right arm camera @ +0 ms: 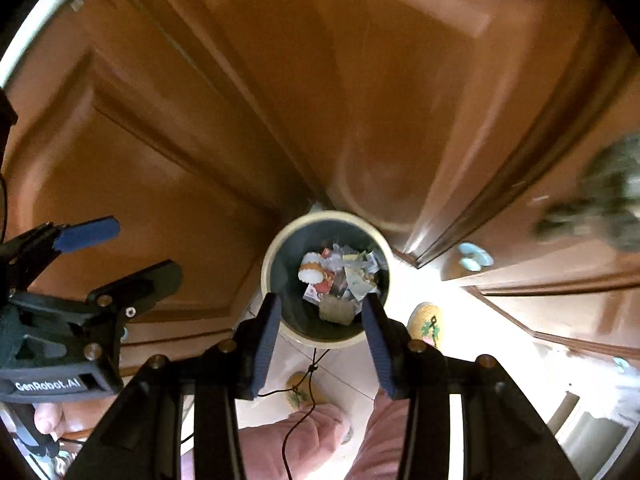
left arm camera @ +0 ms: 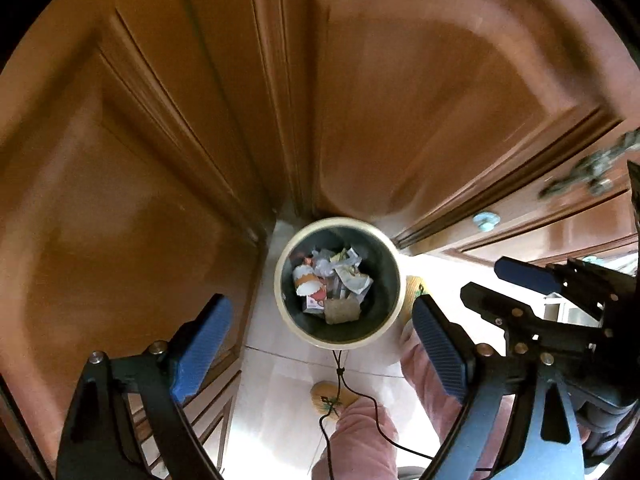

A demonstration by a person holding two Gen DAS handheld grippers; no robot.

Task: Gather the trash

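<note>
A round cream-rimmed trash bin (left arm camera: 289, 320) stands on the floor below both grippers, also in the right wrist view (right arm camera: 269, 258). It holds crumpled paper, wrappers and a brown scrap (left arm camera: 334, 284) (right arm camera: 340, 280). My left gripper (left arm camera: 320, 348) is open and empty, high above the bin. My right gripper (right arm camera: 320, 344) is open and empty, also above the bin. The right gripper shows in the left wrist view (left arm camera: 500, 284). The left gripper shows in the right wrist view (right arm camera: 128, 248).
Brown wooden cabinet doors (left arm camera: 160, 160) rise behind and left of the bin. Drawers with a pale knob (left arm camera: 486, 220) are at the right. The person's pink-trousered legs (left arm camera: 360, 440) and yellow slippers (left arm camera: 332, 398) stand on the light tile floor. A black cord (left arm camera: 340, 380) hangs down.
</note>
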